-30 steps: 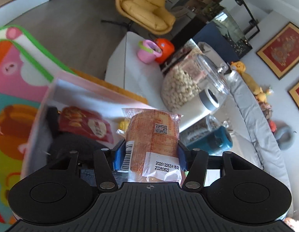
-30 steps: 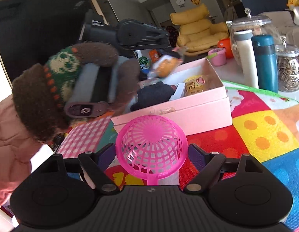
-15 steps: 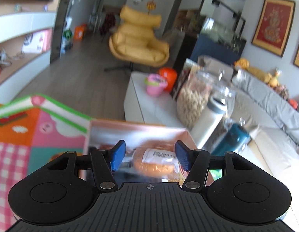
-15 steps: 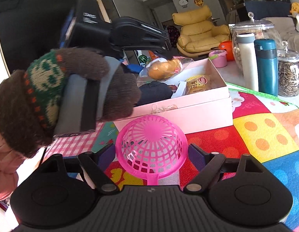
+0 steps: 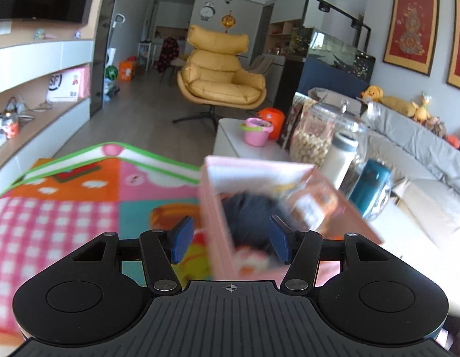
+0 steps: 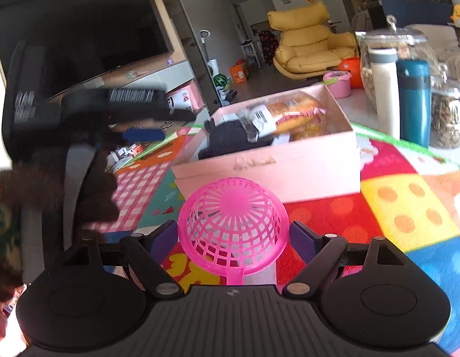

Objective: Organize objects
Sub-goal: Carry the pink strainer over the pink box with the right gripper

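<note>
Living room behind: yellow armchair (image 5: 221, 80), grey sofa (image 5: 423, 145), dark TV (image 6: 90, 29), framed prints on the wall. Tabletop carries a bright patchwork mat (image 6: 408, 208), white bare surface at its far end.

Pink box (image 6: 289, 166) sits open on the mat, mid-table. Inside: a black item (image 6: 230, 139) and a wrapped bread (image 6: 292, 114) lying on top toward the box's right side, label facing left. Left wrist view shows the same box (image 5: 212, 208) blurred, bread (image 5: 316, 205) inside it.

Beyond the box, on the white part: big glass jar of nuts (image 6: 393, 41), white bottle (image 6: 384, 89), teal bottle (image 6: 414, 101), smaller seed jar (image 6: 447, 119), pink toy bucket (image 6: 338, 81), orange tub (image 6: 350, 68).

Left hand-held gripper (image 5: 230, 239): jaws apart, about half open, nothing between the pads; box edge seen through the gap but not touched. In the right view it shows blurred at left (image 6: 140, 134), gripped by a brown knit glove (image 6: 51, 196).

Right hand-held gripper (image 6: 234, 238): jaws wide, a pink mesh scoop (image 6: 232, 217) dome-up between them, handle pointing back to the camera. Pads sit right at the scoop's sides; contact can't be told for sure. Scoop is just in front of the box, above the mat.
</note>
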Available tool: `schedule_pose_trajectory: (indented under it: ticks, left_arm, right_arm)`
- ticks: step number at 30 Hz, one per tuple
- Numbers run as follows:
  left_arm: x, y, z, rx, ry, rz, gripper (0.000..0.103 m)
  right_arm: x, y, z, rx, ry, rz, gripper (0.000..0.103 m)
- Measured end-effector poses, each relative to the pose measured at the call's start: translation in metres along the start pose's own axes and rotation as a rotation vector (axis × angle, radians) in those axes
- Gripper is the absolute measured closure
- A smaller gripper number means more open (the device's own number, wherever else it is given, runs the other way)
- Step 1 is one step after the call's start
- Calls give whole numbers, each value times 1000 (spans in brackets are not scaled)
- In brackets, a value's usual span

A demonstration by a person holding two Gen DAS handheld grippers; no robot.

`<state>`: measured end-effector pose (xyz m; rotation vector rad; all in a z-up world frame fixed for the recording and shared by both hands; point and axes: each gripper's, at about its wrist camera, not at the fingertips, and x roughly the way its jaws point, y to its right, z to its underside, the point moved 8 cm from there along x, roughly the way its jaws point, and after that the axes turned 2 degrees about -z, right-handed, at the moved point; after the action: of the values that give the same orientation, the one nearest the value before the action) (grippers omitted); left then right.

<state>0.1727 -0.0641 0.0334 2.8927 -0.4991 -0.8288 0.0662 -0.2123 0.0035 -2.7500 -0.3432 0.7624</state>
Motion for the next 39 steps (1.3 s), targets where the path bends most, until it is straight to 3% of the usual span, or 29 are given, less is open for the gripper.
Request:
schedule_pose_trajectory:
  ticks: [5,9,12,16,18,21,26,31,35,39]
  left_arm:
    - [-24,-35,33,-136,-15,55,43]
    - [-22,-52,51,-270,7,118,43]
    - [-19,-59,58,-358,35,202,43]
    - [-25,-59,58,-373,80,272,43]
    - [-28,-57,57,-370,82,298,43]
    - [-29,-47,56,-332,66,319,43]
    - [-28,-28,62,-144,33,180,43]
    - [-21,-22,71,-101,-13,154,43]
    - [-20,-22,73,-90,-5,155,43]
    - [-20,-28,73,-120,-7,145,43]
  right_arm:
    - [-5,-4,-78,-116,79,48,21]
    - [27,6,-126,-94,24,108,21]
    - [55,17,-145,-83,-13,184,21]
    - [78,35,-154,-93,-41,333,21]
    - [68,37,-149,-72,-61,334,21]
    - [38,26,-125,-147,-57,331,18]
    - [18,23,-52,-222,-198,374,11]
    - [36,53,1,-127,-309,475,12]
    - [41,57,6,-73,-312,438,28]
    - [32,28,-6,-150,-274,365,29]
